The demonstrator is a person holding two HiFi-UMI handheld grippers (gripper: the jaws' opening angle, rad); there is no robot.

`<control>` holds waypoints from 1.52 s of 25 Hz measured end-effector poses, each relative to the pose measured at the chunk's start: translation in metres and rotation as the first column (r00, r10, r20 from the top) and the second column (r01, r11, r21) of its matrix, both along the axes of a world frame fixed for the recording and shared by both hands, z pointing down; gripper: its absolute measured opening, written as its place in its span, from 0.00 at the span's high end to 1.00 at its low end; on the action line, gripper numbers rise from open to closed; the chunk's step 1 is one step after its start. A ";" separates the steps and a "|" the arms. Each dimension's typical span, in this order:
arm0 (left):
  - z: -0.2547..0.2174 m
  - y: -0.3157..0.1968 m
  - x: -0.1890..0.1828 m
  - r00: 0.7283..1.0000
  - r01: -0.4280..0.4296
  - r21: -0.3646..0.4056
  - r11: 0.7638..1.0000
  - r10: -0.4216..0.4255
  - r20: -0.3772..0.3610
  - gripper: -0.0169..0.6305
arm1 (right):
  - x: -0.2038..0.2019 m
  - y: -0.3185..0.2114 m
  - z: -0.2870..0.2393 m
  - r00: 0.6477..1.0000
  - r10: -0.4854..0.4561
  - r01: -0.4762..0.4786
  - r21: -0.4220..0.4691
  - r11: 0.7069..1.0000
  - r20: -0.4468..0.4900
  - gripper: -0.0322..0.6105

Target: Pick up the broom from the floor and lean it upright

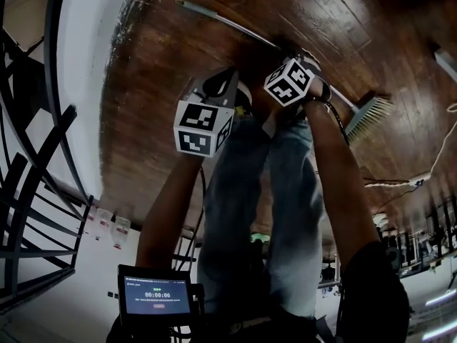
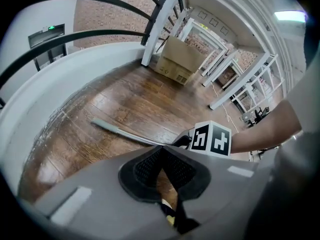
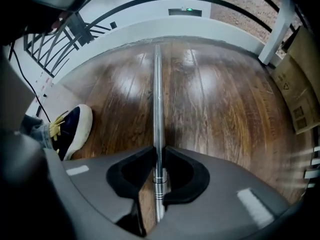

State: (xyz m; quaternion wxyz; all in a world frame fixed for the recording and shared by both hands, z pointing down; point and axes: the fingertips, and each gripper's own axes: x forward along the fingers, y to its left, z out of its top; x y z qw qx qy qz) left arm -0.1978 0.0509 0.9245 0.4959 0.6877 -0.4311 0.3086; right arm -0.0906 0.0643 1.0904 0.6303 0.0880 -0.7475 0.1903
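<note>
At lower left, 00:00:05 is shown on a small screen (image 1: 157, 296). The jaws of the left gripper (image 2: 162, 153) are pressed together, with nothing held. The jaws of the right gripper (image 3: 159, 156) are pinched on the handle (image 3: 157, 94) of the broom (image 1: 368, 115), which is laid on the wooden floor (image 1: 164, 56).

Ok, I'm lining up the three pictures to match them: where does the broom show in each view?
Head view: the broom slants from top centre down to its bristles at right.
Left gripper view: its handle lies on the wooden floor, centre-left.
Right gripper view: the handle runs up the centre, between the right gripper jaws.
Shared landmark: the white curved kerb edging that floor.
</note>
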 end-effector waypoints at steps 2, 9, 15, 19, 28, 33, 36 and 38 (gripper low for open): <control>-0.011 -0.006 0.004 1.000 0.013 0.012 1.000 -0.013 0.002 0.95 | 0.000 -0.016 -0.022 0.999 0.030 -0.031 0.029 0.999 0.031 0.83; -0.122 -0.048 0.048 0.999 -0.006 0.133 0.991 0.012 -0.041 0.95 | 0.027 -0.080 -0.165 0.968 0.169 -0.196 0.135 0.971 0.188 0.83; -0.246 -0.106 0.094 0.991 -0.068 0.306 0.950 0.099 -0.088 0.95 | 0.076 -0.123 -0.295 0.909 0.290 -0.361 0.220 0.906 0.299 0.83; -0.309 -0.121 0.124 0.984 -0.106 0.370 0.923 0.150 -0.091 0.95 | 0.117 -0.128 -0.364 0.854 0.374 -0.473 0.240 0.848 0.362 0.83; -0.377 -0.113 0.199 0.951 -0.239 0.424 0.874 0.300 -0.081 0.95 | 0.214 -0.157 -0.472 0.697 0.502 -0.702 0.341 0.626 0.513 0.83; -0.394 -0.109 0.213 0.948 -0.245 0.432 0.868 0.308 -0.079 0.95 | 0.235 -0.179 -0.497 0.583 0.568 -0.804 0.311 0.506 0.582 0.83; -0.397 -0.112 0.218 0.946 -0.244 0.439 0.865 0.311 -0.087 0.95 | 0.238 -0.191 -0.488 0.537 0.605 -0.836 0.278 0.473 0.588 0.83; -0.395 -0.117 0.220 0.946 -0.244 0.441 0.864 0.312 -0.087 0.95 | 0.241 -0.203 -0.475 0.504 0.634 -0.857 0.249 0.451 0.586 0.83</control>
